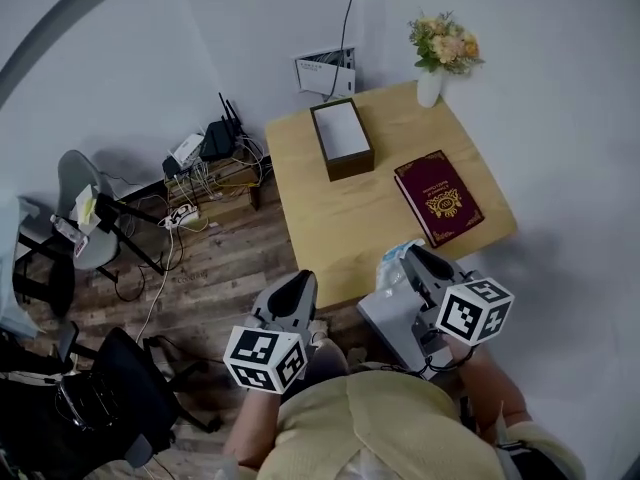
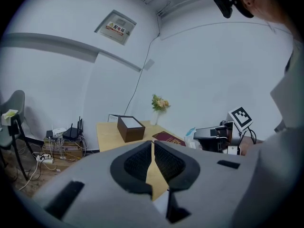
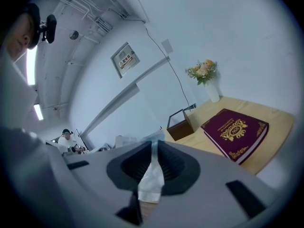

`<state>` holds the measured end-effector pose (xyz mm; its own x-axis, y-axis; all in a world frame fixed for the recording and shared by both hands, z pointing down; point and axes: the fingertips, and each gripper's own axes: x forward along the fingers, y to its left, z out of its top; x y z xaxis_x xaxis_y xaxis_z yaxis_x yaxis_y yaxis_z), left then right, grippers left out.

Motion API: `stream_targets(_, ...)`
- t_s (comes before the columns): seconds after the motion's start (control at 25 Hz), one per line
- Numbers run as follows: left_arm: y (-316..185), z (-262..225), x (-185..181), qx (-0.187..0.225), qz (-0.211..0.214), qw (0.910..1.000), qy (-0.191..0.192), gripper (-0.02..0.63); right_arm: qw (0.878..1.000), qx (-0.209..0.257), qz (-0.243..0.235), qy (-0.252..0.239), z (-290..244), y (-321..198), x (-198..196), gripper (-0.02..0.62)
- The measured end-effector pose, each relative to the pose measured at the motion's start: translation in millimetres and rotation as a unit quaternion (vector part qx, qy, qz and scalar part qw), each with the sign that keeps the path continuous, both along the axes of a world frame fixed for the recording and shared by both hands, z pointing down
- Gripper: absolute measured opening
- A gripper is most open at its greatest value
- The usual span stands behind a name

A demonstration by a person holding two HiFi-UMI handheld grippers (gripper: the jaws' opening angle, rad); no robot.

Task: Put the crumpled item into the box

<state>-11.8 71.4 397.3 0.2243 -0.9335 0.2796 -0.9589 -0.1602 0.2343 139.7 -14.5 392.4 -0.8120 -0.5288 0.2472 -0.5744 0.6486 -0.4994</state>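
Head view: the right hand-held gripper (image 1: 412,258) hangs over the near edge of the wooden surface (image 1: 330,233), pinching the pale crumpled item (image 1: 393,264); the open brown box (image 1: 341,138) lies ahead and to the left, near the far edge, its long axis running away from the person; the left hand-held gripper (image 1: 300,283) sits off the near edge, roughly in line with the box.

Left gripper view: its jaws are pressed almost together on nothing; the box stands straight ahead.

Right gripper view: the jaws clamp the white wad; the box shows just beyond them, with the maroon book (image 3: 235,132) to its right; the carry probably runs forward, left of the book.
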Motion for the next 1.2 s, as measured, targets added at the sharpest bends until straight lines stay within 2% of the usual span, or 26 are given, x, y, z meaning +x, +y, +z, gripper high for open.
stream_targets(0.16,-1.5,-1.9,0.0,0.000,0.003,0.9999,-0.012,0.037,1.000,0.003,-0.012,0.001,-2.8,1.8,-6.3,0.058)
stream_targets(0.44,-15.2,-3.8,-4.1,0.004,0.007,0.9999,-0.011,0.037,1.000,0.003,-0.013,0.001,-3.7,-6.0,-12.6,0.058)
stream_targets(0.64,-33.8,-1.4,-16.4,0.005,0.008,1.0000,0.001,0.037,1.000,0.003,-0.014,0.008,-1.9,-18.5,-25.8,0.058)
stream_targets(1.2,-115.1,4.3,-67.4,-0.006,0.052,0.9984,0.020,0.037,0.999,-0.007,0.016,0.027,-0.6,-83.0,-80.7,0.058)
